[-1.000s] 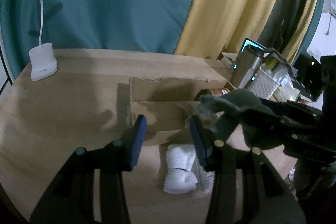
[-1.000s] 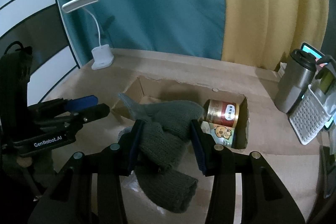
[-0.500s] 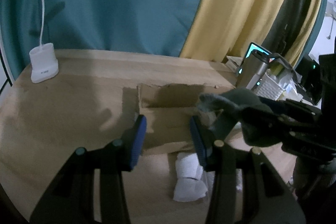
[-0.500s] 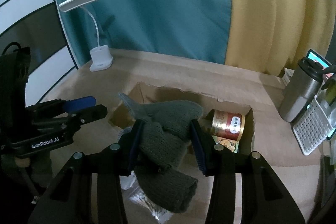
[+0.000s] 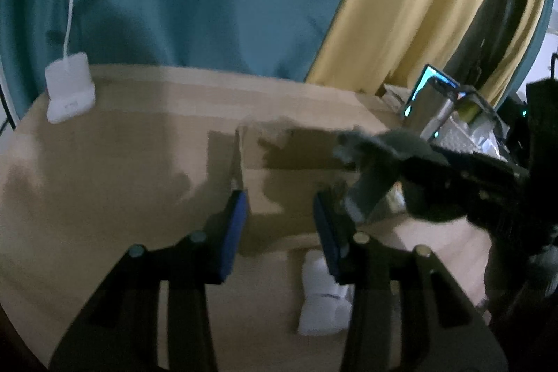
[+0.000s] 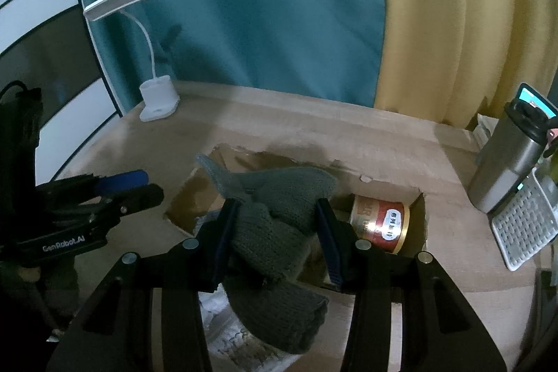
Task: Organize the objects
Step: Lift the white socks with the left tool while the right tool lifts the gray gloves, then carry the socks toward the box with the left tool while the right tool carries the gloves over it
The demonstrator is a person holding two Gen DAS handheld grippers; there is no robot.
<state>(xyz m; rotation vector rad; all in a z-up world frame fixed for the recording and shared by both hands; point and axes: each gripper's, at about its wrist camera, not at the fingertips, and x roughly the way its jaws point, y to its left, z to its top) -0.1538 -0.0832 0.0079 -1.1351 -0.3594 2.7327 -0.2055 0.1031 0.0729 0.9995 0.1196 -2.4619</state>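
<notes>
Both wrist views look forward and down, close over the shared cardboard box (image 5: 279,183) (image 6: 383,194).
</notes>
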